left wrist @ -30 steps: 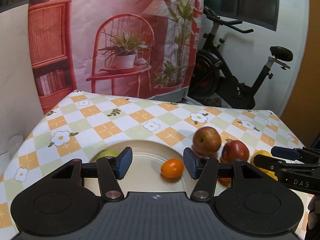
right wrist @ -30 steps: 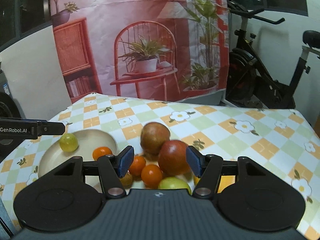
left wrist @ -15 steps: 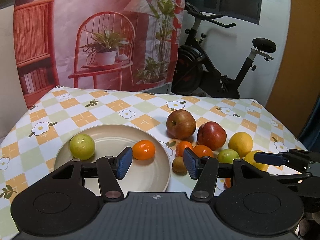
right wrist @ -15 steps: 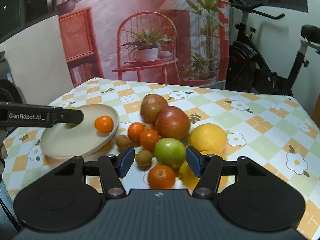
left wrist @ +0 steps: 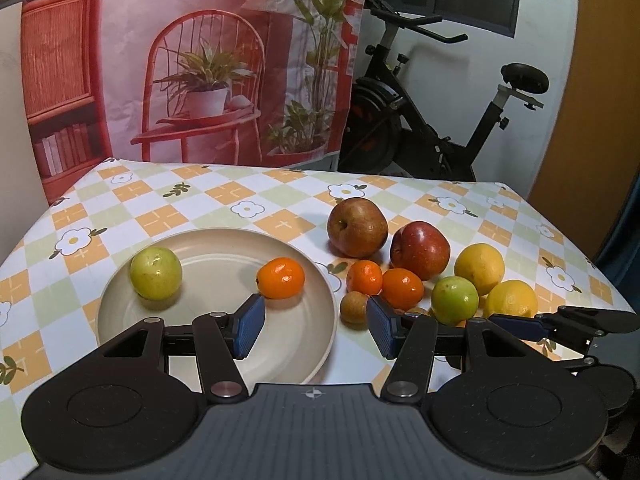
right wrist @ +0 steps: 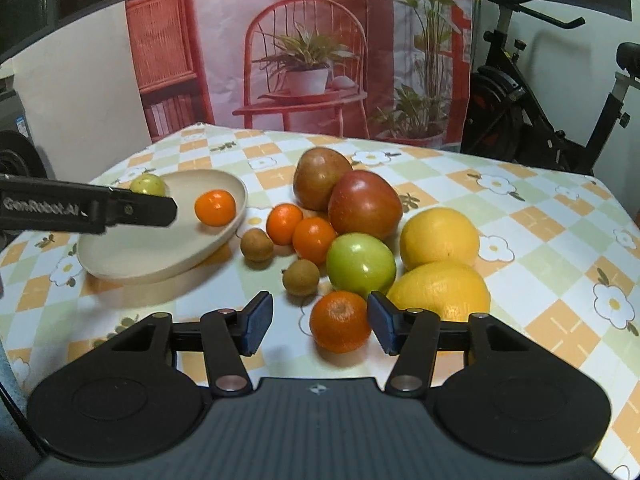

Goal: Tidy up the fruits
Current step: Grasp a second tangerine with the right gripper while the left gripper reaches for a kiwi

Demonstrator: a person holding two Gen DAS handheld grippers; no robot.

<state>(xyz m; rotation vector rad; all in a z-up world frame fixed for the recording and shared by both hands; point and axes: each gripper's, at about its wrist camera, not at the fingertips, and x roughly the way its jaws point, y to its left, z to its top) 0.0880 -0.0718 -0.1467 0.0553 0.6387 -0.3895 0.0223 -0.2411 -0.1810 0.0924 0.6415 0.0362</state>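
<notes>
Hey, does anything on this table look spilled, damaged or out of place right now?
Nothing stands out. The plate sits flat with a green fruit and an orange on it; the other fruit is clustered on the tablecloth, none visibly bruised or split.

— Where is there room on the table (right wrist: pixel 532 216)?

— The far edge and far-left corner lie bare. The near-left strip before the plate (right wrist: pixel 120 264) is open too.

— And in the way?

— The fruit cluster (right wrist: pixel 360 220) packs the middle toward the right edge, touching; the left gripper (right wrist: pixel 168 210) hangs over the plate.
</notes>
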